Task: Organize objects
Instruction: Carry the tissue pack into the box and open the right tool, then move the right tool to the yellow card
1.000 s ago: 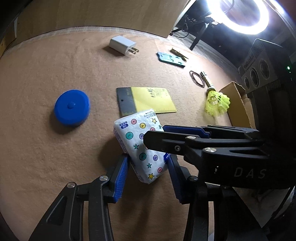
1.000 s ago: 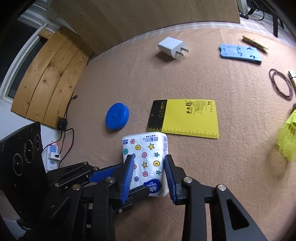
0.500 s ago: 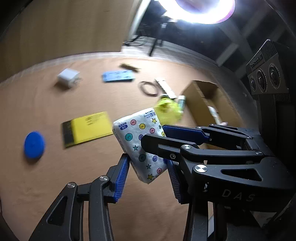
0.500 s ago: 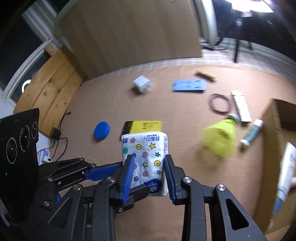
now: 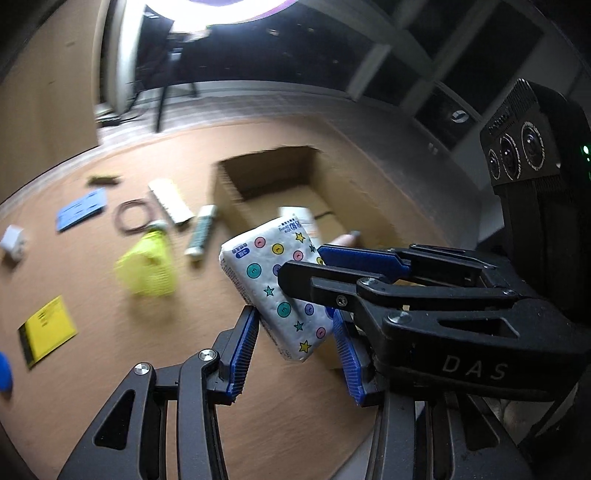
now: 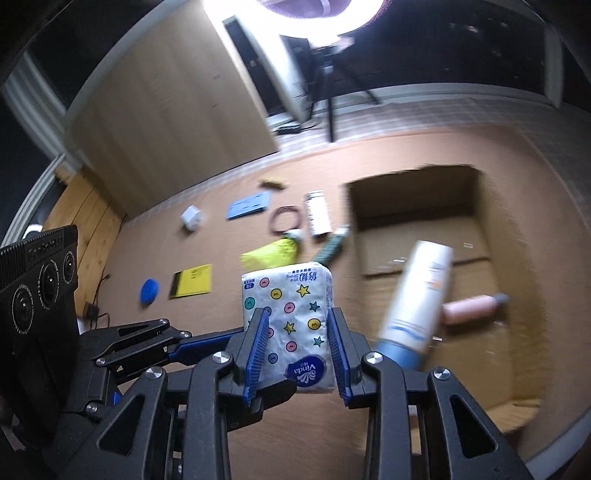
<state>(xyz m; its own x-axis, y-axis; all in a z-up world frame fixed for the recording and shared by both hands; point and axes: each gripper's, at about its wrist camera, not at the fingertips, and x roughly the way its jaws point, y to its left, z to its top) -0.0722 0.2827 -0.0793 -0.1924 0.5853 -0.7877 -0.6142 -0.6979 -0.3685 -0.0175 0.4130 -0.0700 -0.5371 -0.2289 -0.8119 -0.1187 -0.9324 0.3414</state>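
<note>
A white tissue pack (image 5: 273, 284) with coloured dots and stars is held in the air between both grippers. My left gripper (image 5: 291, 345) grips its lower end and my right gripper (image 6: 297, 347) is shut on its sides (image 6: 291, 317). The right gripper's fingers (image 5: 365, 258) cross in front of the pack in the left wrist view. An open cardboard box (image 6: 517, 280) lies ahead to the right, holding a white bottle (image 6: 417, 295) and a pink tube (image 6: 472, 306).
On the brown mat lie a yellow shuttlecock (image 6: 271, 254), a yellow notepad (image 6: 192, 280), a blue disc (image 6: 149, 291), a white charger (image 6: 192, 218), a blue card (image 6: 247, 206), a ring (image 6: 284, 221) and two tubes (image 6: 317, 212). A bright ring light (image 6: 291, 7) stands behind.
Both grippers have lifted the tissue pack off the mat and swung it right. The cardboard box has come into full view ahead.
</note>
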